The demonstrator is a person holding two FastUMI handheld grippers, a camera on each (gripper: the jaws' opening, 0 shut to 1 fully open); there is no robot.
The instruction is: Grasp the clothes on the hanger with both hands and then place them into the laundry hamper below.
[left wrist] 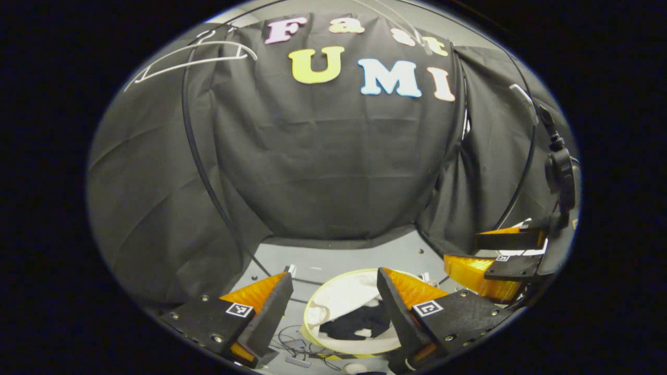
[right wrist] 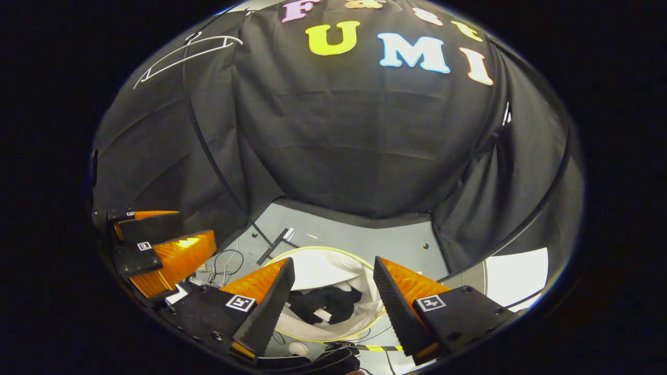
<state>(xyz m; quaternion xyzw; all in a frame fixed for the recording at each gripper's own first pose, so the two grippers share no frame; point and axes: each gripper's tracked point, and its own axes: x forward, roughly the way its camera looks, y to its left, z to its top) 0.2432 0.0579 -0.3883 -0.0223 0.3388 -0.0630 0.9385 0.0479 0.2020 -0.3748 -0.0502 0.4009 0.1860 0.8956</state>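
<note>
both claws stand released and empty above the laundry hamper (left wrist: 318, 304): the left claw (left wrist: 333, 307) has its fingers spread wide, and so does the right claw (right wrist: 331, 302). the clothes (right wrist: 325, 304), a dark garment with pale patches, lie inside the hamper on its white lining, and the white hanger (left wrist: 193, 60) hangs bare high on the left of the booth. judging from that, the drop looks done, so the step in hand is likely just getting clear; i'd lift both claws straight up, fingers kept apart, so nothing snags the fabric or tips the light hamper rim

the left gripper view catches the right claw off to its right side, beside a dark strap. the right gripper view instead catches the left claw at its left edge, plus loose cables (right wrist: 224, 263) on the grey floor and a bright white patch (right wrist: 516, 278) low on the right
</note>
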